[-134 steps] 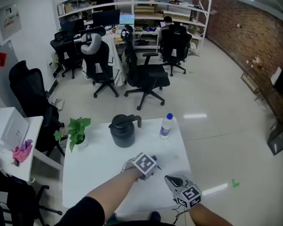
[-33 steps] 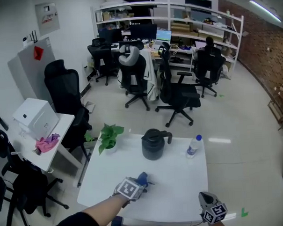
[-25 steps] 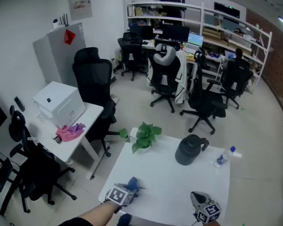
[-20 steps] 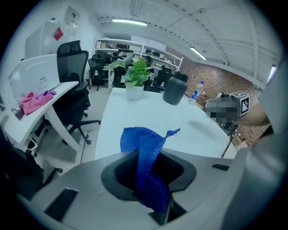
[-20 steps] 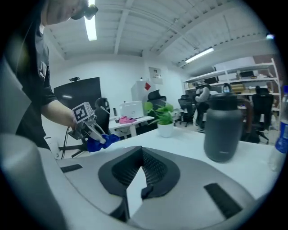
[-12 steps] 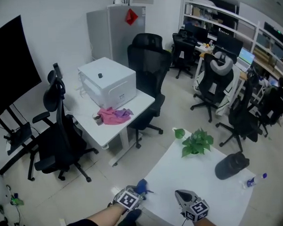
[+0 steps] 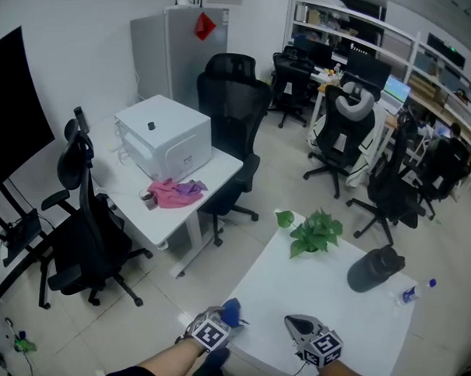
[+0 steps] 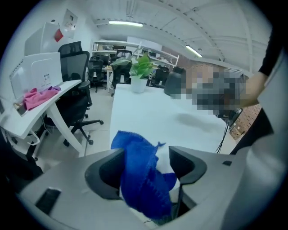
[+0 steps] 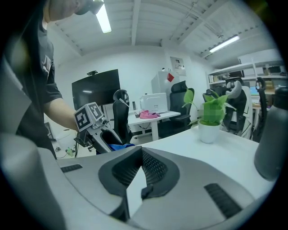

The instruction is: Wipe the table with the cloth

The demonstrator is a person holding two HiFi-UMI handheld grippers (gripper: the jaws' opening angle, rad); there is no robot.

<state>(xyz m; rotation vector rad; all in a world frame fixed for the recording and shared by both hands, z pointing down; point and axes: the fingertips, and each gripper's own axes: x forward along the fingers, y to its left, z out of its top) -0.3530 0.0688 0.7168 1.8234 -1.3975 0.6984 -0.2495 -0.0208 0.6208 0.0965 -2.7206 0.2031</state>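
The blue cloth lies bunched between the jaws of my left gripper. These jaws are opening: they stand wide, with a gap between the cloth and the right jaw. In the head view this left gripper sits at the near left corner of the white table, the blue cloth poking out ahead of it. My right gripper hovers over the table's near edge, just right of the left one. Its jaws are shut with nothing in them. The right gripper view shows the left gripper and the cloth.
On the table's far side stand a potted plant, a black jug and a water bottle. To the left, a side desk carries a white box and a pink rag. Office chairs ring the floor.
The head view has swung left, so the table now sits at the lower right. The left gripper with the cloth has reached the table's near left corner, and the right gripper has come closer to it.
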